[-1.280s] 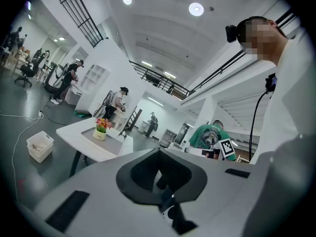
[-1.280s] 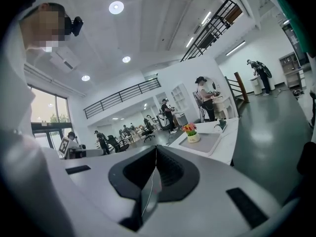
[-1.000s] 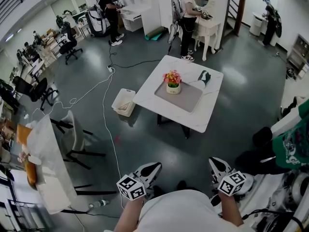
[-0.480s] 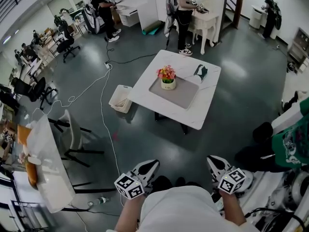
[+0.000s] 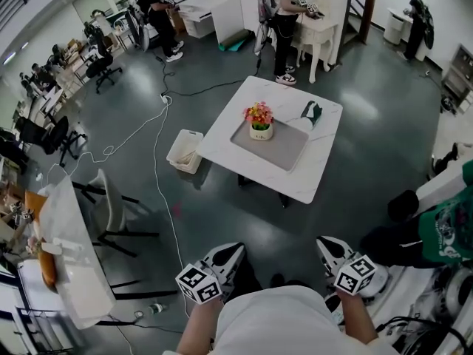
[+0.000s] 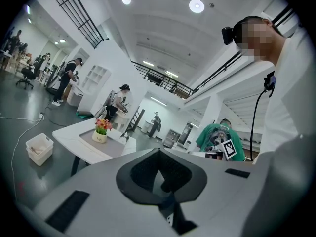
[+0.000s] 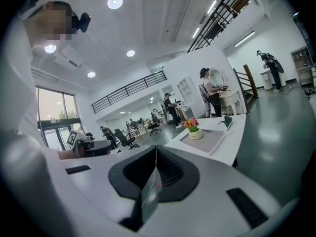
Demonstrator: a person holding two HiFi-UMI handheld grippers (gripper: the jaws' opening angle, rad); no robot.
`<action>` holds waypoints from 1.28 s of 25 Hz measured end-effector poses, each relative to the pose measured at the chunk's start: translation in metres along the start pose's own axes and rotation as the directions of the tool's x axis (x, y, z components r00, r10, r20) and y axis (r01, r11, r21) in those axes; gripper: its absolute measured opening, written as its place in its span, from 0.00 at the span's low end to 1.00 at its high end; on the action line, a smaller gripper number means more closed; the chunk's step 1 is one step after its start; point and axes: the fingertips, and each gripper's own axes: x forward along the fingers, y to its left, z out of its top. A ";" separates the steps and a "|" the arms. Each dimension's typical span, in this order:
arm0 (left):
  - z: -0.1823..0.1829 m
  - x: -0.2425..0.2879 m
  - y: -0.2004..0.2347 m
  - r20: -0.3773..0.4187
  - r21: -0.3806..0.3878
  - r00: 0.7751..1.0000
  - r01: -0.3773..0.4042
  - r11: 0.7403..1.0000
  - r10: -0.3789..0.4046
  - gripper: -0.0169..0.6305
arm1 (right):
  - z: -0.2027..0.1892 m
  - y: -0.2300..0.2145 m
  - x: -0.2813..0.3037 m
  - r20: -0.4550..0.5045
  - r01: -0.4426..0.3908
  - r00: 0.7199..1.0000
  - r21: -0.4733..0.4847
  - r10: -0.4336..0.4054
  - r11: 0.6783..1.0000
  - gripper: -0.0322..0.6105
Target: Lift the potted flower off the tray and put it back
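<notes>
The potted flower (image 5: pixel 259 120), pink and orange blooms in a cream pot, stands on the left end of a grey tray (image 5: pixel 275 145) on a white table (image 5: pixel 310 180), far ahead of me across the floor. Both grippers are held close to my body, well short of the table. My left gripper (image 5: pixel 235 254) is shut and empty, and so is my right gripper (image 5: pixel 326 247). The left gripper view shows the flower (image 6: pixel 102 129) small in the distance beyond the jaws. In the right gripper view the flower (image 7: pixel 191 128) sits on the tray (image 7: pixel 208 140).
A green-and-white object (image 5: pixel 312 113) lies on the table behind the tray. A white basket (image 5: pixel 184 152) sits on the floor left of the table, with cables (image 5: pixel 157 161) trailing past it. A chair (image 5: pixel 111 202) and a long table (image 5: pixel 70 254) stand at my left. People work at the back.
The head view has shifted slightly, so the table sits a little differently in the picture. Both grippers remain shut low in the view. The flower has stayed on the tray.
</notes>
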 end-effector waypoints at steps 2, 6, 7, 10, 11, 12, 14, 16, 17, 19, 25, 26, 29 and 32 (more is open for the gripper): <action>0.009 0.002 0.016 -0.005 -0.002 1.000 0.004 1.000 -0.004 0.04 | 0.006 -0.002 0.014 0.006 0.015 1.000 -0.002 -0.015 1.000 0.08; 0.025 0.009 0.044 -0.021 -0.004 0.999 0.030 1.000 -0.030 0.04 | 0.019 -0.008 0.040 0.022 0.060 0.998 0.021 -0.061 0.998 0.08; 0.028 0.011 0.051 -0.026 -0.003 0.999 0.040 0.999 -0.040 0.04 | 0.022 -0.009 0.048 0.021 0.072 0.997 0.025 -0.073 0.997 0.08; 0.035 0.018 0.072 -0.043 -0.010 0.997 0.066 0.998 -0.066 0.04 | 0.029 -0.011 0.073 0.021 0.097 0.995 0.029 -0.097 0.995 0.08; 0.037 0.021 0.079 -0.048 -0.014 0.996 0.074 0.997 -0.074 0.04 | 0.032 -0.011 0.081 0.022 0.102 0.994 0.030 -0.103 0.994 0.08; 0.040 0.024 0.085 -0.052 -0.017 0.995 0.082 0.996 -0.083 0.04 | 0.035 -0.011 0.088 0.023 0.109 0.994 0.033 -0.110 0.993 0.08; 0.046 0.031 0.099 -0.058 -0.020 0.993 0.100 0.995 -0.101 0.04 | 0.040 -0.012 0.102 0.026 0.126 0.992 0.038 -0.127 0.991 0.08; 0.055 0.036 0.112 -0.063 -0.020 0.991 0.120 0.993 -0.121 0.04 | 0.045 -0.013 0.116 0.031 0.139 0.990 0.041 -0.141 0.989 0.08; 0.059 0.039 0.118 -0.066 -0.019 0.989 0.129 0.991 -0.130 0.04 | 0.047 -0.013 0.123 0.033 0.145 0.989 0.043 -0.146 0.989 0.08; 0.069 0.042 0.132 -0.074 -0.015 0.987 0.145 0.989 -0.145 0.04 | 0.051 -0.013 0.138 0.036 0.155 0.987 0.046 -0.157 0.987 0.08; 0.091 0.045 0.175 -0.106 -0.022 0.979 0.171 0.985 -0.173 0.04 | 0.062 -0.007 0.184 0.036 0.176 0.983 0.059 -0.178 0.983 0.08; 0.092 0.046 0.181 -0.113 -0.025 0.978 0.174 0.984 -0.176 0.04 | 0.062 -0.007 0.191 0.036 0.179 0.983 0.063 -0.182 0.982 0.08; 0.098 0.048 0.196 -0.128 -0.032 0.973 0.188 0.982 -0.190 0.04 | 0.063 -0.006 0.208 0.039 0.188 0.981 0.078 -0.192 0.979 0.08; 0.103 0.049 0.209 -0.146 -0.032 0.968 0.201 0.979 -0.204 0.04 | 0.063 -0.004 0.223 0.044 0.198 0.978 0.094 -0.203 0.976 0.08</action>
